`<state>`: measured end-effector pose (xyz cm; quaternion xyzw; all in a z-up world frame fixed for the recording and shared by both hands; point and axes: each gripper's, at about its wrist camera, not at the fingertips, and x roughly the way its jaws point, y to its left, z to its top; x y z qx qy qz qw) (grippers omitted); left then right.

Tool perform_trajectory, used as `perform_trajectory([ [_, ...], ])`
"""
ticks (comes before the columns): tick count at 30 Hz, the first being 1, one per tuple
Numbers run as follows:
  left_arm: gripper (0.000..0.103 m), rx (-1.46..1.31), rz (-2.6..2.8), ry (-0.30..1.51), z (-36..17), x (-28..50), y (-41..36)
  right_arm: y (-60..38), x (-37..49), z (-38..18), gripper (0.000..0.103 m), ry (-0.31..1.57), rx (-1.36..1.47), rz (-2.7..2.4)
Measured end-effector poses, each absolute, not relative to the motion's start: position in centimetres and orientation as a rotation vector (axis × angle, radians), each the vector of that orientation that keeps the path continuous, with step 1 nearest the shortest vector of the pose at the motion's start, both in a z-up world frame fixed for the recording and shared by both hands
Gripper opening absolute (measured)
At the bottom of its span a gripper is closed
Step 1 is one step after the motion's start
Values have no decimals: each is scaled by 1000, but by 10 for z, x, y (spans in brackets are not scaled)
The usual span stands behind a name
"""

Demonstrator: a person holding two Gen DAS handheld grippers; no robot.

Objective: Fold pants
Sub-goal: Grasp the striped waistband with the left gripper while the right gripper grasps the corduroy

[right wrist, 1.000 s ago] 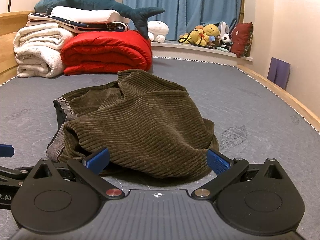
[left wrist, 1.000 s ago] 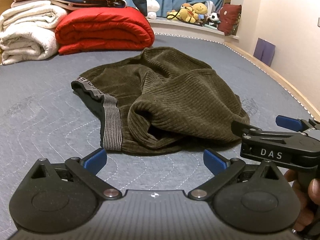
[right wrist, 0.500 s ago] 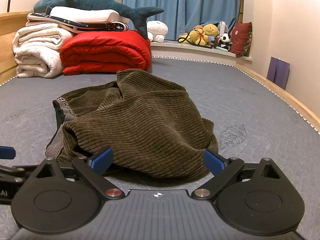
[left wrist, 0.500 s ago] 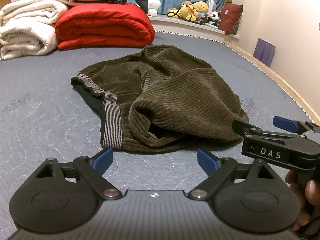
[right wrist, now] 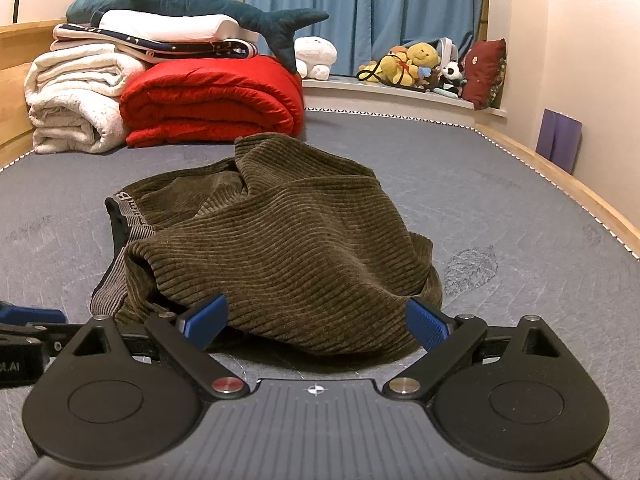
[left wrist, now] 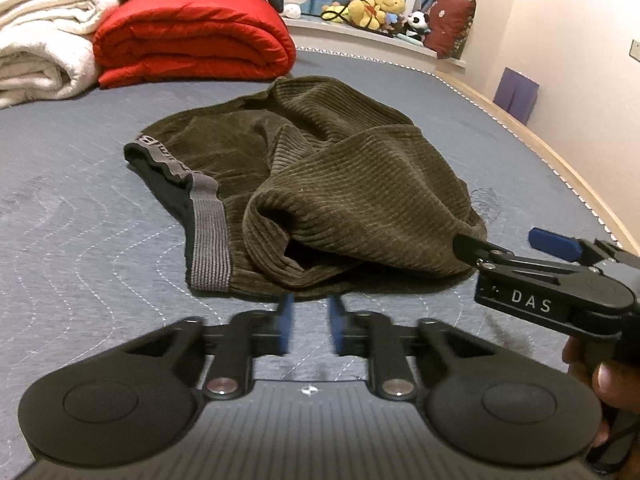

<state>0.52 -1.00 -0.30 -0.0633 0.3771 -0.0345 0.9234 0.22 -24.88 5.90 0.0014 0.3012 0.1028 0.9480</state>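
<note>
Olive corduroy pants (left wrist: pixel 320 184) lie in a crumpled heap on the grey quilted mattress (left wrist: pixel 80 216), grey waistband (left wrist: pixel 208 232) toward the left. My left gripper (left wrist: pixel 310 322) hovers just short of the near hem, its blue pads narrowed to a small gap with nothing between them. My right gripper (right wrist: pixel 316 320) is open, its fingers straddling the near edge of the pants (right wrist: pixel 288 248). It also shows at the right of the left wrist view (left wrist: pixel 516 246), beside the pants' right edge.
A red folded quilt (right wrist: pixel 212 100), white blankets (right wrist: pixel 76 92) and a plush shark (right wrist: pixel 192 0) are stacked at the far left. Stuffed toys (right wrist: pixel 416 64) sit on the far ledge. A wooden bed rim (right wrist: pixel 560 184) runs along the right.
My left gripper's fingers have swung inward from wide open to nearly closed. Both grippers have edged closer to the pants. The pants have not moved.
</note>
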Motion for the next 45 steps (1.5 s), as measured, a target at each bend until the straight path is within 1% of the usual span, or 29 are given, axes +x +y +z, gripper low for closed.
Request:
perform_trajectory([
  [1, 9, -143, -73, 775, -2, 9, -7, -249, 3, 60, 83, 612, 7, 208],
  [2, 8, -160, -76, 772, 0, 15, -2, -251, 3, 61, 66, 608, 11, 207],
  [3, 8, -174, -80, 765, 2, 20, 2, -253, 5, 62, 44, 608, 16, 209],
  [4, 8, -190, -87, 757, 5, 26, 7, -256, 9, 63, 38, 611, 25, 208],
  [5, 8, -202, -104, 751, 7, 35, 12, -259, 13, 65, 37, 610, 37, 205],
  [8, 10, -204, -145, 740, 9, 58, 23, -272, 35, 71, 37, 602, 63, 207],
  [10, 14, -203, -133, 745, 7, 75, 29, -283, 51, 73, 45, 612, 76, 231],
  [11, 25, -209, -117, 750, 5, 83, 32, -289, 58, 73, 54, 622, 87, 230],
  [12, 38, -220, -112, 755, 2, 92, 35, -296, 65, 72, 62, 634, 106, 222],
  [13, 47, -229, -120, 764, -2, 100, 38, -304, 73, 72, 65, 645, 136, 218],
  [14, 65, -234, -133, 779, -8, 109, 40, -310, 80, 72, 67, 656, 164, 218],
  [15, 80, -235, -142, 794, -14, 118, 41, -314, 87, 72, 67, 664, 189, 219],
  [16, 82, -235, -149, 809, -21, 125, 41, -318, 93, 72, 68, 667, 210, 215],
  [17, 82, -240, -159, 828, -29, 132, 42, -320, 98, 72, 70, 670, 221, 209],
  [18, 78, -260, -170, 847, -37, 137, 42, -322, 101, 70, 73, 675, 229, 205],
  [19, 70, -291, -183, 863, -44, 141, 43, -324, 105, 68, 74, 682, 235, 203],
  [20, 46, -320, -201, 878, -48, 145, 42, -326, 108, 66, 76, 689, 241, 205],
  [21, 28, -332, -218, 876, -48, 145, 38, -327, 111, 64, 77, 698, 249, 207],
  [24, 23, -293, -302, 792, -30, 133, 18, -332, 115, 57, 78, 715, 289, 231],
  [26, 21, -346, -461, 740, -18, 119, 9, -336, 117, 53, 79, 732, 326, 265],
  [28, 21, -321, -599, 715, -9, 107, -3, -343, 121, 47, 82, 750, 385, 299],
  [30, 21, -211, -727, 721, -9, 93, -20, -352, 126, 42, 87, 757, 459, 314],
  [34, 22, -14, -835, 808, -30, 74, -42, -360, 139, 30, 90, 791, 594, 352],
  [35, 29, 36, -813, 815, -31, 71, -43, -357, 142, 28, 91, 804, 597, 359],
  [37, 35, 1, -789, 800, -28, 73, -28, -345, 148, 23, 91, 826, 581, 366],
  [39, 56, -127, -722, 778, -20, 83, 4, -331, 153, 19, 91, 849, 569, 387],
  [41, 59, -221, -615, 746, -15, 93, 36, -315, 157, 17, 91, 861, 556, 412],
  [45, 60, -352, -323, 764, -22, 110, 90, -288, 159, 21, 91, 871, 529, 489],
])
